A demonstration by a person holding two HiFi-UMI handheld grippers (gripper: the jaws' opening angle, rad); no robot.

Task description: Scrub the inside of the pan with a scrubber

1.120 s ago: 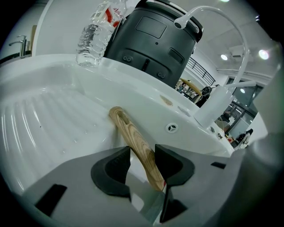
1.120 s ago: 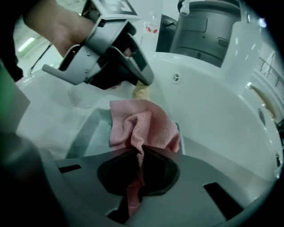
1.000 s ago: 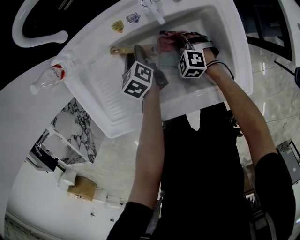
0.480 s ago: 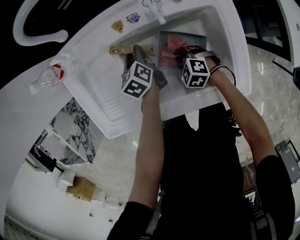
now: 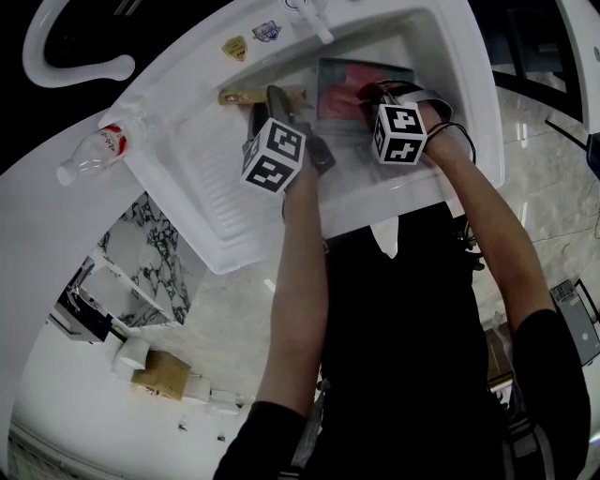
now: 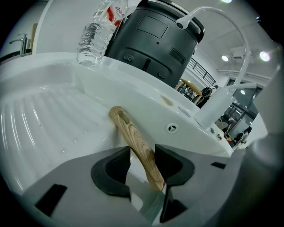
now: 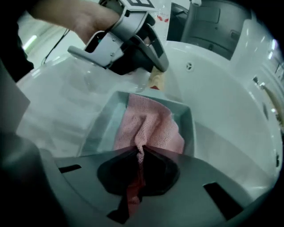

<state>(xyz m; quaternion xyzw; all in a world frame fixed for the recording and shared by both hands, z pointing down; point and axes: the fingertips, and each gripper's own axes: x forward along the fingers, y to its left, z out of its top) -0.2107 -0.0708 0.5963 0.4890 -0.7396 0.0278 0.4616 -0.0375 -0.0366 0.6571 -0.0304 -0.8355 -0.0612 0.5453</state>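
A grey rectangular pan (image 5: 323, 103) lies in the white sink (image 5: 459, 66), its wooden handle (image 5: 239, 97) pointing left. My left gripper (image 5: 274, 101) is shut on that handle (image 6: 133, 142), which runs between its pads. My right gripper (image 5: 373, 94) points steeply down into the pan, shut on a pink mesh scrubber (image 5: 345, 86). In the right gripper view the scrubber (image 7: 151, 128) is pinched between the pads at the right gripper (image 7: 140, 157) and spreads over the pan floor inside the pan wall (image 7: 104, 119). The left gripper (image 7: 153, 66) is clamped at the pan's far end.
The sink's ribbed drainboard (image 5: 211, 183) lies to the left, with a plastic water bottle (image 5: 94, 155) on the counter beyond it. A white faucet (image 5: 309, 19) stands at the sink's back edge. A dark round appliance (image 6: 151, 40) sits behind the sink.
My right gripper has shifted to the right across the pan with the scrubber, uncovering more of the pan's left part. The left gripper and the handle have stayed put.
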